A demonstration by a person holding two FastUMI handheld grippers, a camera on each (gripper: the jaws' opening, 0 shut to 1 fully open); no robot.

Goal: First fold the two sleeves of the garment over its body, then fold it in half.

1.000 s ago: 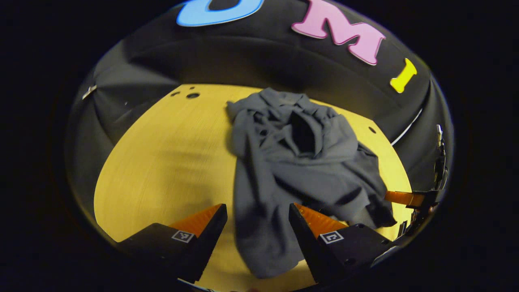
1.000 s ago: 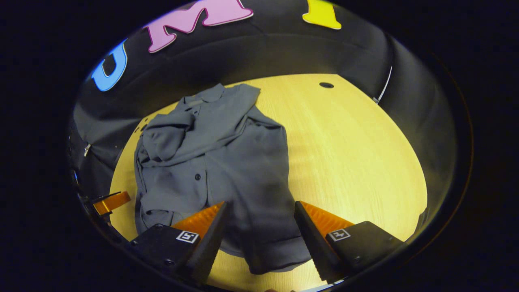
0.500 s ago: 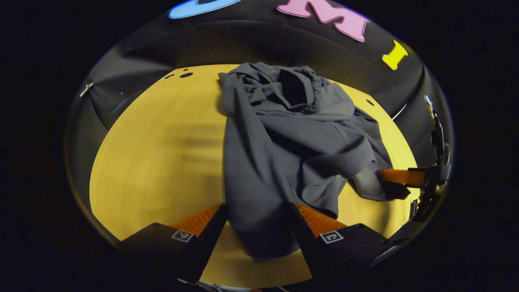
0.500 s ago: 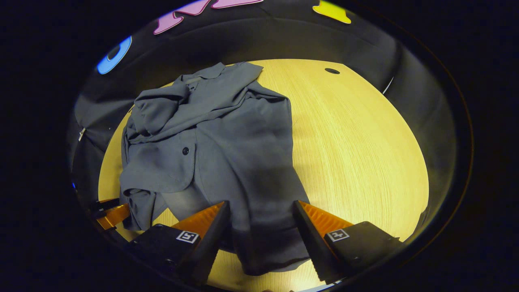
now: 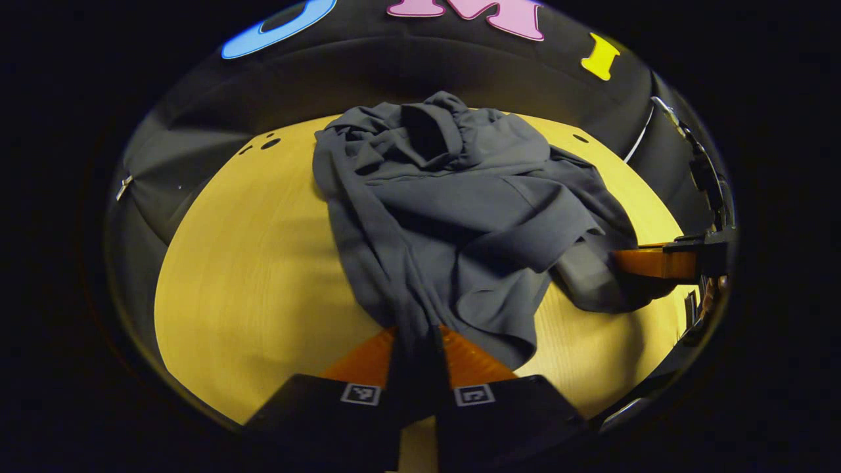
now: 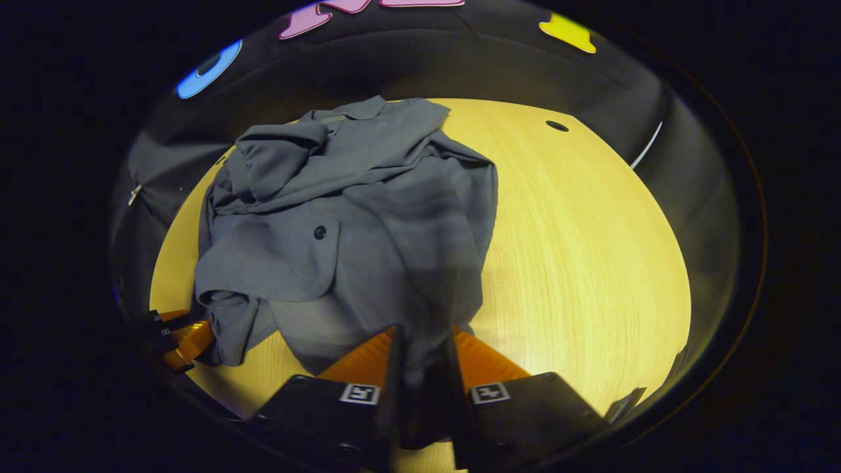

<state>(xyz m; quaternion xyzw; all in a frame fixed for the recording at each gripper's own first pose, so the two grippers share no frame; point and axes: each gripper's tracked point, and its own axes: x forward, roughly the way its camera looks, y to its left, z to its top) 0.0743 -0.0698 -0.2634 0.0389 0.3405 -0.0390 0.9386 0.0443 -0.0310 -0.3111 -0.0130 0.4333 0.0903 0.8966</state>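
Note:
A grey button shirt (image 5: 460, 210) (image 6: 355, 217) lies crumpled on the yellow wooden table (image 5: 250, 263) (image 6: 578, 249), its collar toward the far wall. In the left gripper view my left gripper (image 5: 418, 341) is shut on the near hem of the shirt, cloth pinched between both fingers. In the right gripper view my right gripper (image 6: 424, 341) is likewise shut on the near hem at the other corner. The right gripper (image 5: 650, 263) also appears at the right edge of the left gripper view, and the left gripper (image 6: 184, 338) at the lower left of the right gripper view.
The black cloth wall curves around the far side of the table. Small round holes (image 5: 269, 142) (image 6: 556, 125) mark the tabletop near its far edge. Bare wood lies left of the shirt in the left gripper view and right of it in the right gripper view.
Both grippers were open over the shirt's near hem; they have moved down and closed on the cloth. The shirt has bunched slightly toward them.

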